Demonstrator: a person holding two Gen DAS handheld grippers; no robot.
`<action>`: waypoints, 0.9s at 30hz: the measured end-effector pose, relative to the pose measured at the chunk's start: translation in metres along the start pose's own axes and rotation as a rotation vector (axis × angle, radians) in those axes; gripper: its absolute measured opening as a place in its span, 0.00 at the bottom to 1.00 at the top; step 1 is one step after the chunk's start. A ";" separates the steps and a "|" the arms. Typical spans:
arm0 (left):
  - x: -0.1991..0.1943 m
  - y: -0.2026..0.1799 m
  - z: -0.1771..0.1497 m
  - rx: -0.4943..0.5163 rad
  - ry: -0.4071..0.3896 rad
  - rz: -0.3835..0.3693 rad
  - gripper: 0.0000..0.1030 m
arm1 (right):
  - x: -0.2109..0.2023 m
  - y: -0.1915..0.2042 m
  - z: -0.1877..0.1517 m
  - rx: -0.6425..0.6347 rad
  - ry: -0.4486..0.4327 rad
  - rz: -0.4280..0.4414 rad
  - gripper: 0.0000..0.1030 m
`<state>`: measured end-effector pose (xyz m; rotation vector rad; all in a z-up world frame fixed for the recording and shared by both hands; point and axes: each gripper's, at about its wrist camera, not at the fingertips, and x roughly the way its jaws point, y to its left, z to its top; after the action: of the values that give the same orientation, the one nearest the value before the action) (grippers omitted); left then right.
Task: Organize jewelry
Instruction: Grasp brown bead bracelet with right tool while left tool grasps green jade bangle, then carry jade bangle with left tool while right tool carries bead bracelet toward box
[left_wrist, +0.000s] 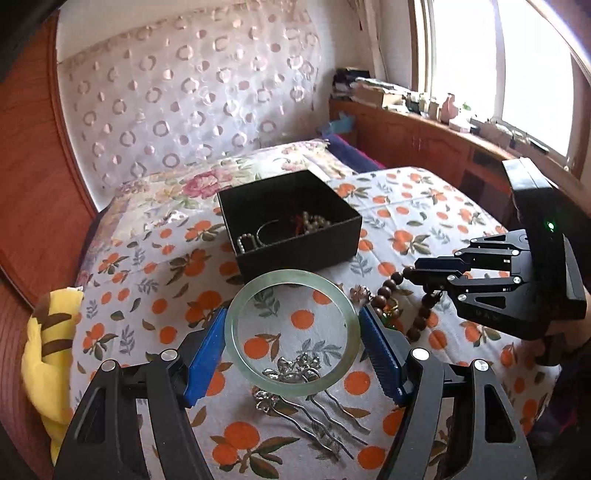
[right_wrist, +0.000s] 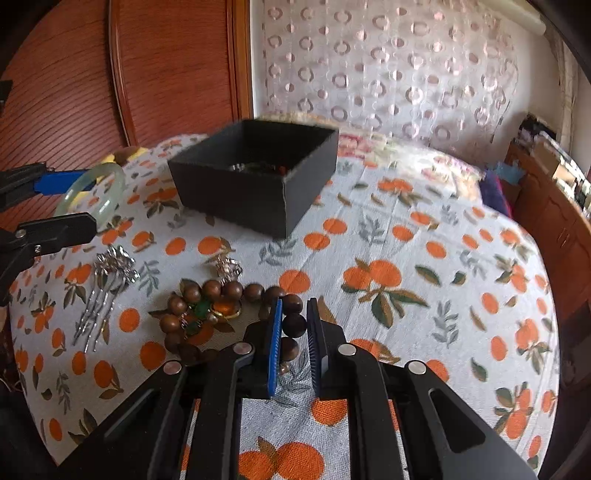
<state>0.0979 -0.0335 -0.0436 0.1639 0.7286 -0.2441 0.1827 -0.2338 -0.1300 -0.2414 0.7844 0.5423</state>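
A yellow plush toy (left_wrist: 48, 332) lies at the left edge of the bed (left_wrist: 424, 206), well to the left of the black box (left_wrist: 291, 218) and below it in the left wrist view. Nearer the box, the left gripper (left_wrist: 291, 334) holds a pale green bangle (left_wrist: 291, 334) across its width, the blue pads of its jaws pressed on the ring's two outer sides; the ring is lifted clear of the orange-print bedspread, just in front of the box. Under the bangle, farther from the box, silver hairpins (left_wrist: 299, 387) rest on the cloth. The black box stands open on the bed and already has beads and a thin bangle inside. Right of the box and in front of it, a small silver piece (right_wrist: 227, 266) lies beside a string of brown wooden beads (right_wrist: 221, 291) curled around a green and amber ornament (right_wrist: 212, 310). The right gripper (right_wrist: 293, 325) has its jaws narrow, clamped on one bead of that string, low on the bedspread.
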 end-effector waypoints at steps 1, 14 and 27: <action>-0.001 0.001 0.001 -0.002 -0.004 -0.002 0.67 | -0.002 0.001 0.001 0.000 -0.004 0.004 0.14; -0.006 0.015 0.013 -0.034 -0.062 -0.011 0.67 | -0.058 0.026 0.046 -0.109 -0.157 -0.014 0.14; 0.007 0.032 0.037 -0.069 -0.085 -0.022 0.67 | -0.084 0.031 0.102 -0.171 -0.268 0.005 0.14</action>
<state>0.1359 -0.0128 -0.0191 0.0800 0.6540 -0.2451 0.1784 -0.1982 0.0009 -0.3166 0.4790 0.6327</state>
